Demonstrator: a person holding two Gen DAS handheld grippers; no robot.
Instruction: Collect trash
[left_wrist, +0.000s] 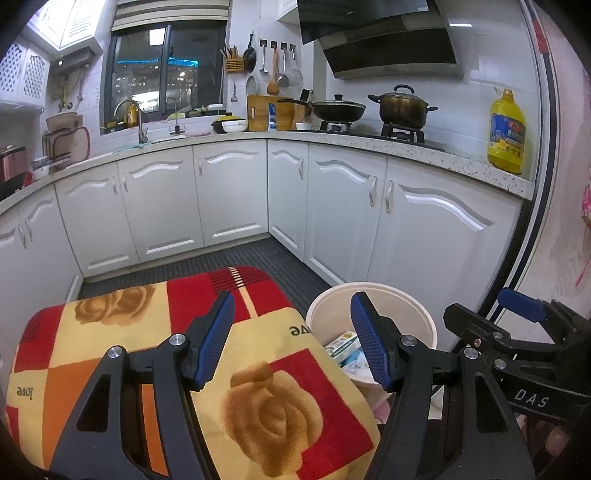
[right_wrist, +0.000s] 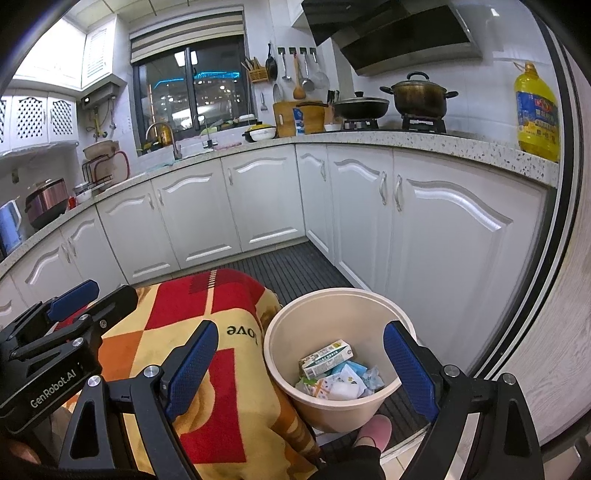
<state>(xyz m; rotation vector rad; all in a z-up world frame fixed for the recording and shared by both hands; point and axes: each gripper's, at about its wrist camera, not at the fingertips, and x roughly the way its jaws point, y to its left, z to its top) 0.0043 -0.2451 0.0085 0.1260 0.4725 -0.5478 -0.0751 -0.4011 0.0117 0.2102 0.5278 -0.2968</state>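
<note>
A round cream bin (right_wrist: 334, 391) stood on the floor right of the blanket-covered table (right_wrist: 221, 369), holding a small carton (right_wrist: 327, 356) and crumpled wrappers (right_wrist: 343, 382). Left gripper (left_wrist: 293, 341) and right gripper (right_wrist: 299, 369) were both spread, empty.
</note>
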